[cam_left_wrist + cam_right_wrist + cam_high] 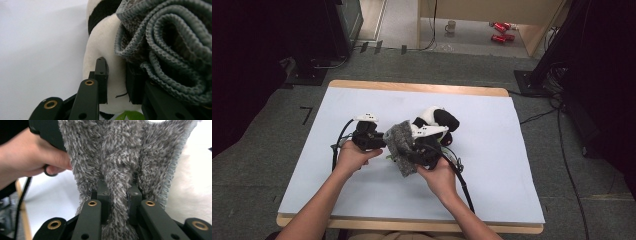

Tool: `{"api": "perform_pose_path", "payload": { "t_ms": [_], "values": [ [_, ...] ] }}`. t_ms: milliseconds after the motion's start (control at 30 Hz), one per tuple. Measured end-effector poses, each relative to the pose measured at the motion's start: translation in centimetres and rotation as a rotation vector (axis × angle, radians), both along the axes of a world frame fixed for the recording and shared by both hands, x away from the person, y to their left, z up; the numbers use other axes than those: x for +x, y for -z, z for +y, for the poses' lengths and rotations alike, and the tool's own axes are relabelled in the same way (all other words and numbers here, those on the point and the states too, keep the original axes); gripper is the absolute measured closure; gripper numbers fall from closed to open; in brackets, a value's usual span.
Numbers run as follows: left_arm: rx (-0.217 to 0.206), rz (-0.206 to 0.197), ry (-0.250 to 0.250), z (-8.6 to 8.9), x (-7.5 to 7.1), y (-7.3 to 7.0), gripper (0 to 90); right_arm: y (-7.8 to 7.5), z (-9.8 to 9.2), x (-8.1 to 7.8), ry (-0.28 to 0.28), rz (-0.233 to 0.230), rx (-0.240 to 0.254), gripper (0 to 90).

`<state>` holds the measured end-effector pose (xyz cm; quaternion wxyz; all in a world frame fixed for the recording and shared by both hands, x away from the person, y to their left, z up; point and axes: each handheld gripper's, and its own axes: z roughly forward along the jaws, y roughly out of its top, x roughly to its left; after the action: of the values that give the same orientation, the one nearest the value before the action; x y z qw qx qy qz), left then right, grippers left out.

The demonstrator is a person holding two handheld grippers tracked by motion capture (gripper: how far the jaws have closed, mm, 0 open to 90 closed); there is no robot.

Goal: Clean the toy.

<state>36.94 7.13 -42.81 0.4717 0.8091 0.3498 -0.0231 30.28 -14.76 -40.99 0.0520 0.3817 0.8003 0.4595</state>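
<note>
Grey fluffy knit-edged cloth [401,145] mid-table, bunched against black-and-white plush panda [437,119]. Right gripper [119,195] fingers clenched on cloth fold. Left gripper [117,82] fingers clamped on panda's white body, beside rolled cloth edge. Cloth hangs between both hands.

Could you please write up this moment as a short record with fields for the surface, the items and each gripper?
surface: table under a pale blue sheet
toy: black-and-white plush panda, lying near the middle of the sheet
cloth: grey fuzzy cloth, bunched up against the panda
left gripper: jaws closed on the panda's white body
right gripper: jaws closed on a fold of the cloth
hands: one on each gripper, forearms entering from the near edge
floor behind table: a mug and red cans
</note>
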Motion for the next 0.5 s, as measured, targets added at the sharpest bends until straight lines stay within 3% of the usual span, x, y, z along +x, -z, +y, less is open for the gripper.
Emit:
{"api": "perform_pose_path", "payload": {
  "t_ms": [167, 500],
  "values": [
    [0.006, 0.002, -0.002, 0.1, 0.1, 0.1, 74.6, 1.1, 0.9, -0.7, -0.01, -0.06, -0.046, 78.9],
    [-0.013, 0.021, -0.012, 0.4, 0.3, 0.2, 74.5, 3.6, 2.5, -1.1, -0.054, -0.016, -0.129, 79.1]
  ]
}}
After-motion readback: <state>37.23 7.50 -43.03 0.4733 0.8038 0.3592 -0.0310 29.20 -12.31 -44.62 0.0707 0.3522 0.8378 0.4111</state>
